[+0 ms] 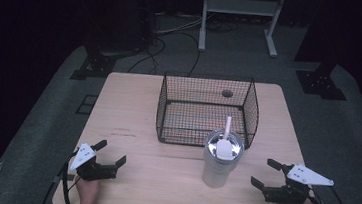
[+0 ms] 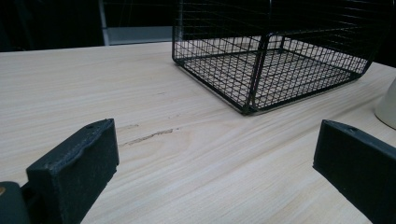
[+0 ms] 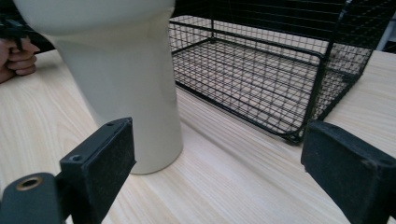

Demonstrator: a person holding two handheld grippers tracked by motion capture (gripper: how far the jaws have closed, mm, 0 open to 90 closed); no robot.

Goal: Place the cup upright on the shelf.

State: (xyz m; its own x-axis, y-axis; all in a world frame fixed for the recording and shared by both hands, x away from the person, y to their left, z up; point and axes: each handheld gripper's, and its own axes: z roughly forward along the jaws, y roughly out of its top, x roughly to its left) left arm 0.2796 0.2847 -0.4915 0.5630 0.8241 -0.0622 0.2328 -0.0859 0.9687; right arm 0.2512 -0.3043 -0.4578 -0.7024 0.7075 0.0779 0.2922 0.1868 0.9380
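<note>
Jaws spread wide and holding nothing, the left gripper [image 1: 112, 153] rests on the wooden table [image 1: 133, 112], well to the left of the cream tumbler [image 1: 219, 161]; the black wire basket [image 1: 207, 109] stands just behind the tumbler; no writing is legible on either; the right gripper [image 1: 266, 173], jaws equally wide and empty, sits near the tumbler's right, not touching it.

No text, label, brand, number or sign can be read anywhere.
</note>
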